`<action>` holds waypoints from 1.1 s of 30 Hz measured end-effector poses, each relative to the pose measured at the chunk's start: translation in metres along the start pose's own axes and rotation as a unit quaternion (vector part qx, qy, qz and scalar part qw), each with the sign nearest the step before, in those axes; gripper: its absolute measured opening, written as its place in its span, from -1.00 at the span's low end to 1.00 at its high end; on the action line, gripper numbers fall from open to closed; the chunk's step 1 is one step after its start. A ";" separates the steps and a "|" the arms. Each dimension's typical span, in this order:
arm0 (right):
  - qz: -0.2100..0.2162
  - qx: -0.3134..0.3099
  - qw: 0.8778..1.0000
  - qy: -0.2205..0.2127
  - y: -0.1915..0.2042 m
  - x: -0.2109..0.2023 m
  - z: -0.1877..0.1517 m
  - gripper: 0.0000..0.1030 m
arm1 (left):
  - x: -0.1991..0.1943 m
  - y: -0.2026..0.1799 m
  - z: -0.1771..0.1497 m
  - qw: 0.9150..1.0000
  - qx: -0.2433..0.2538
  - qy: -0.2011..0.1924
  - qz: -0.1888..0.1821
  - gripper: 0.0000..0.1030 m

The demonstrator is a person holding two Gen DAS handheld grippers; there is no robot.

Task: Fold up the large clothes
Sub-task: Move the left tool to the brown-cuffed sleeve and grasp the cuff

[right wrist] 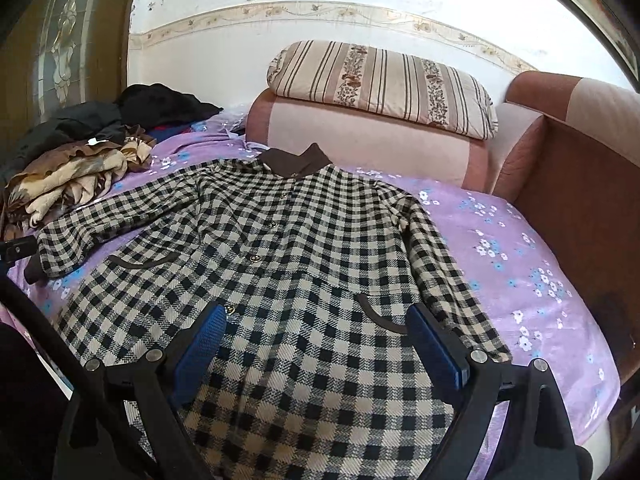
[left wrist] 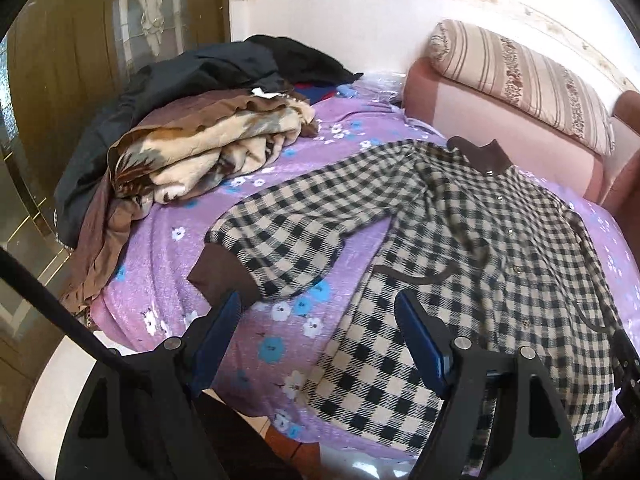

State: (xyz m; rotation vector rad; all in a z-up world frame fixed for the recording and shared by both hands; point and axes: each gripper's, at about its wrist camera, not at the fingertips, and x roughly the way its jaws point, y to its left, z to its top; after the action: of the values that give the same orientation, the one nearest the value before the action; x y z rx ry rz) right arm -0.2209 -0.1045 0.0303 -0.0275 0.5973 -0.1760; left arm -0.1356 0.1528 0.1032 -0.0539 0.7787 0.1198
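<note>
1. Centre of the right wrist frame: checked coat [right wrist: 288, 264] lies flat, front up, on the purple floral bedsheet [right wrist: 520, 264], brown collar [right wrist: 296, 162] toward the top, both sleeves spread.
2. Right gripper [right wrist: 320, 336], lower centre: jaws wide apart, blue pads [right wrist: 436, 344] above the coat's lower front, gripping nothing.
3. Left gripper [left wrist: 318, 330], bottom of the left wrist frame: jaws wide apart, nothing held. Left pad is near the brown sleeve cuff [left wrist: 224, 276], right pad over the coat's hem edge.
4. Upper left: folded blanket [left wrist: 200, 164] and dark clothes pile [left wrist: 192, 76].
5. Upper right: striped pillow [right wrist: 380, 84] on the pink sofa back [right wrist: 360, 140].
</note>
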 end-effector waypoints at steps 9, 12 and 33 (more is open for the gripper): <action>0.002 0.012 0.999 0.030 -0.006 0.026 -0.003 0.83 | 0.015 -0.007 0.003 1.000 0.010 0.015 0.002 0.52; 0.003 0.016 0.999 0.039 -0.009 0.035 -0.005 0.83 | 0.023 -0.010 0.004 1.000 0.012 0.023 0.005 0.52; -0.002 0.030 0.995 0.091 -0.021 0.079 -0.012 0.82 | 0.111 0.128 0.051 0.987 -0.130 0.073 0.053 0.52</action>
State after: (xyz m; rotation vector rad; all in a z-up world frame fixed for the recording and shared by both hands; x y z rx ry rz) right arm -0.1665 -0.1388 -0.0220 0.0448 0.7731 -0.2019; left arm -0.0385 0.2946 0.0607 -0.2725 0.9096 0.3206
